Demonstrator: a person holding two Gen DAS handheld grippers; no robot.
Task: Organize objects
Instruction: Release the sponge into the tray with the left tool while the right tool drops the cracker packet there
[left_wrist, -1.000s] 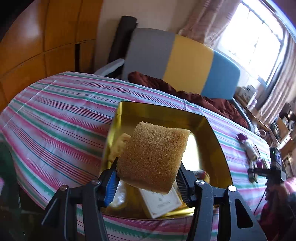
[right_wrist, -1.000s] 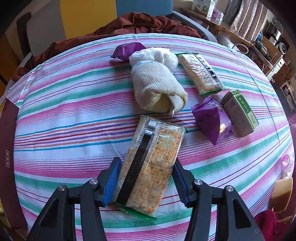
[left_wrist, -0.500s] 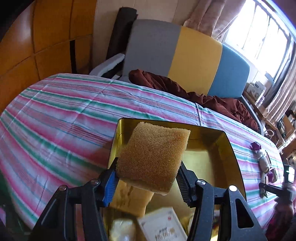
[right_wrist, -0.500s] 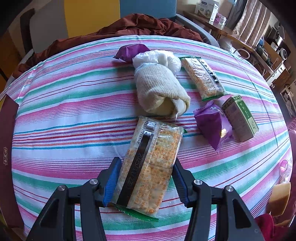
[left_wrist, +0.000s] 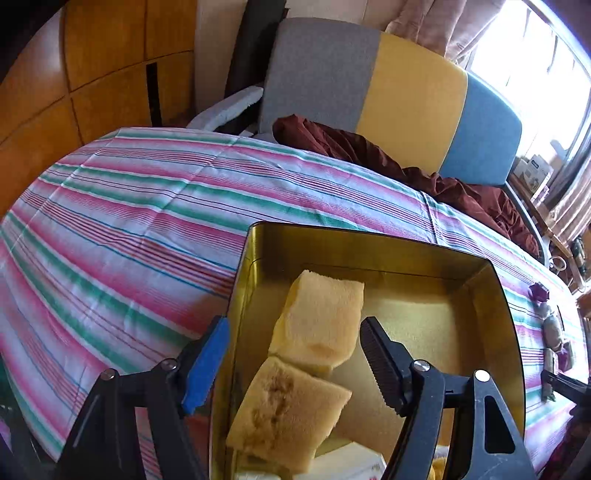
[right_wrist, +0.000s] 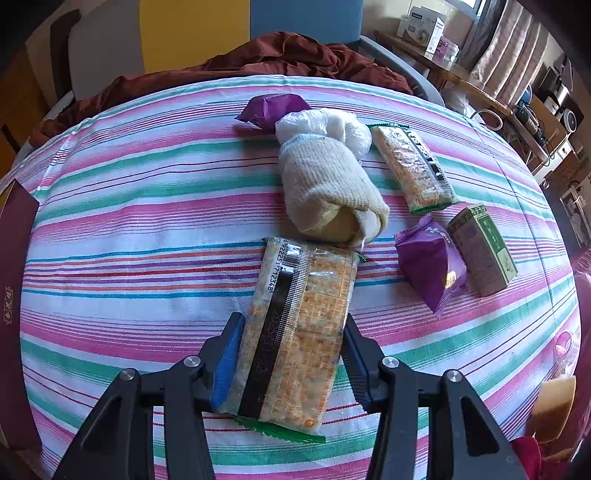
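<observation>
Sponge blocks sit in the gold tin (left_wrist: 513, 332) at the lower centre of the left wrist view: one sponge (left_wrist: 321, 321), pale yellow and porous, leans up against another sponge (left_wrist: 288, 406) below it, tan with a darker stained patch on its face. The left gripper (left_wrist: 295, 354) hangs over them with its jaws spread wide, having just been opening, and nothing is pinched; the blue pad at left and the ribbed black one at right stand clear of the sponges. White cartons at the tin's bottom edge are cut off by the frame and hard to read. In the right wrist view the cracker packet (right_wrist: 295, 332), clear wrap over orange-speckled crackers with a black stripe, a barcode and a green end seal, lies on the striped cloth (right_wrist: 129, 221) at lower centre; the right gripper (right_wrist: 291, 358) has just been closing and its jaws pinch the packet's long sides. Further up lie a knitted cream bundle (right_wrist: 325, 188), a second cracker packet (right_wrist: 413, 166), two purple wrappers (right_wrist: 428, 266) and a green box (right_wrist: 484, 251). A tan block at the lower right edge is partly cut off.
</observation>
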